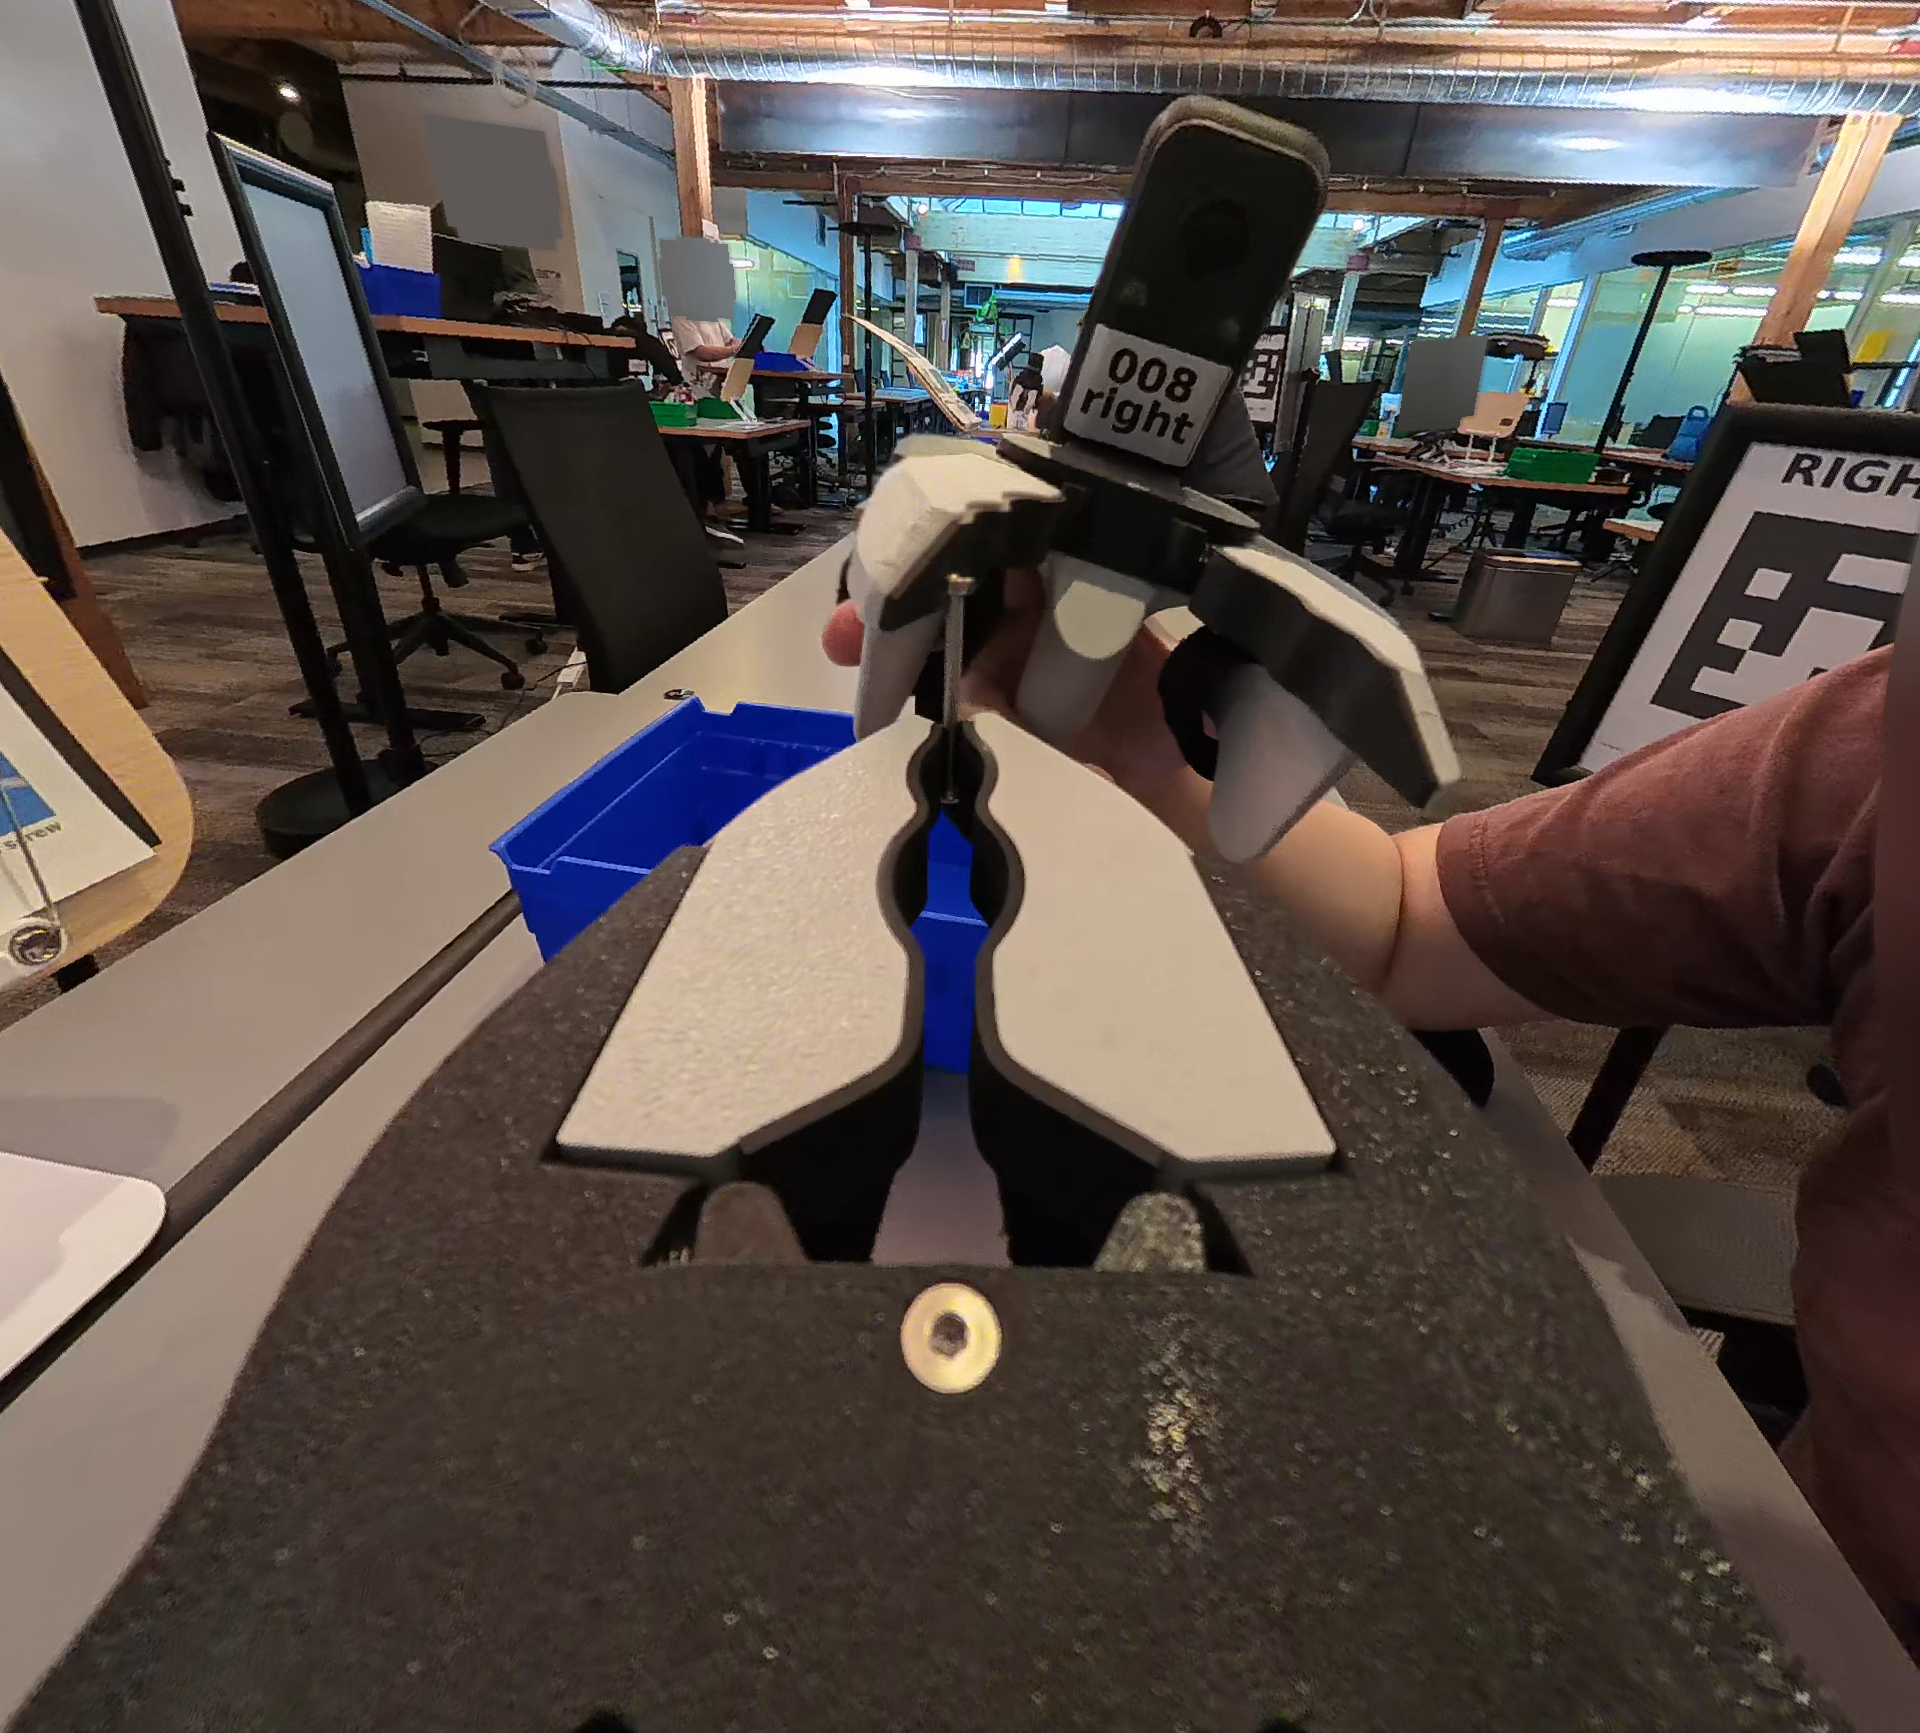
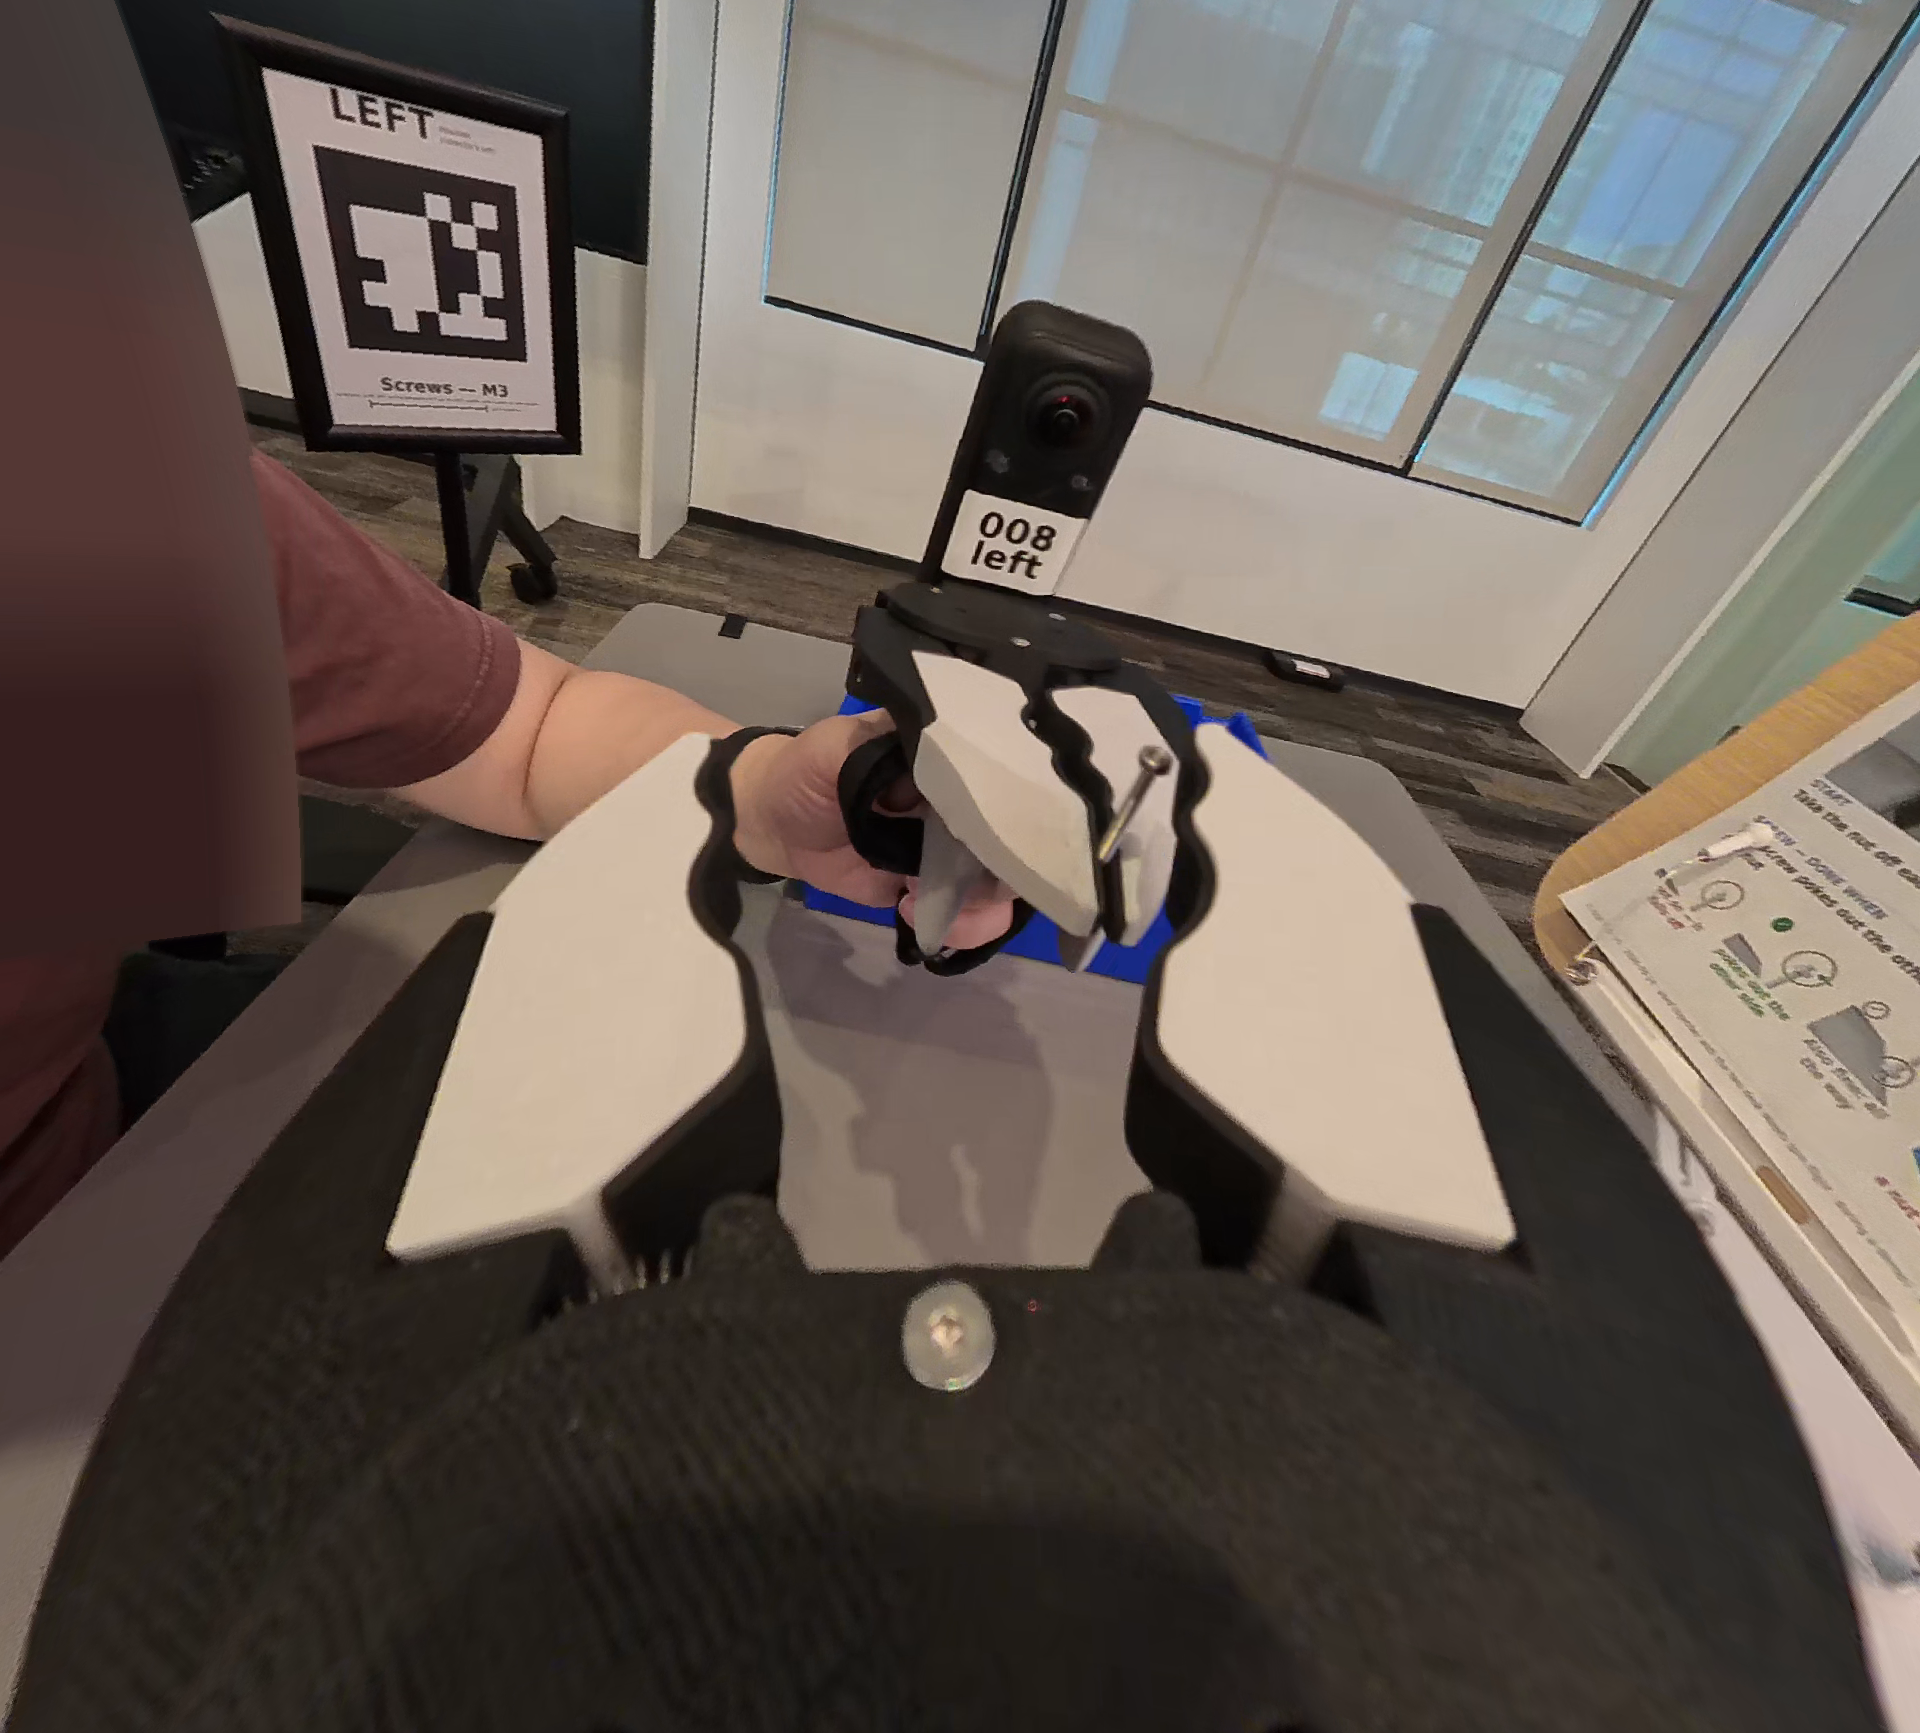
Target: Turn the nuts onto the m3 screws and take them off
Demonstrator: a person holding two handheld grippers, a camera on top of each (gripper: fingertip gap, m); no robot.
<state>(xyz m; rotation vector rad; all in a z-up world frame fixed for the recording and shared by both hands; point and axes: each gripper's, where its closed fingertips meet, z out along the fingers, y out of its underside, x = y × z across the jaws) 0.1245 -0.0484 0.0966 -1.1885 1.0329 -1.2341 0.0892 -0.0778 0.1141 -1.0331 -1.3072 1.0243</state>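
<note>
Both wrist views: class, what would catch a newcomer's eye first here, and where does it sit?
First, the long screw pinched upright at the tip of the shut left gripper, held in mid-air. Next, the right gripper facing it with its jaws wide open and empty. Below and behind both, a blue bin sits on the grey table.

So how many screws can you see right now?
1. The screw is pinched in the closed left gripper, its head up, held above the blue bin. The right gripper is open and empty. More may lie hidden in the bin.
</note>
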